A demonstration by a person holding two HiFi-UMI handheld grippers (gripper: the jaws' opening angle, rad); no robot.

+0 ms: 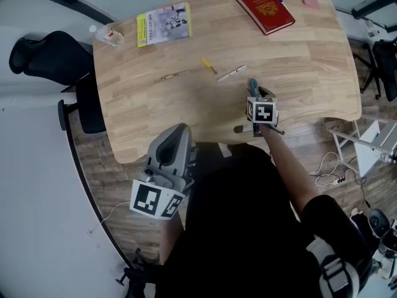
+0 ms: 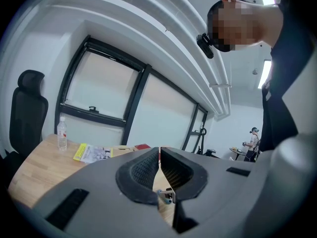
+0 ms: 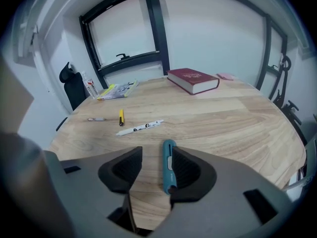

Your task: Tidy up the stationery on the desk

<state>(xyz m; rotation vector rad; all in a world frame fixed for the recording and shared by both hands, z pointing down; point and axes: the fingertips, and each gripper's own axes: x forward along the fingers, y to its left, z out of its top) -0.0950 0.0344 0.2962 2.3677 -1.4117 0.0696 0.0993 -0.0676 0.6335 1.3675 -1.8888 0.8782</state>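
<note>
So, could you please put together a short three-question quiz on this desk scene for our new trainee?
1. True or false: the left gripper is shut with nothing between its jaws.
2. What lies on the desk between the open jaws of the right gripper? A) white pen B) teal utility knife C) red book
3. Which object lies nearest the water bottle?
Key: 1 true; 2 B; 3 the yellow booklet.

Three pens (image 1: 231, 73) (image 1: 209, 66) (image 1: 174, 75), one knife (image 1: 253, 85), one book (image 1: 262, 7), one booklet (image 1: 163, 24) (yellow), one bottle (image 1: 108, 36).
</note>
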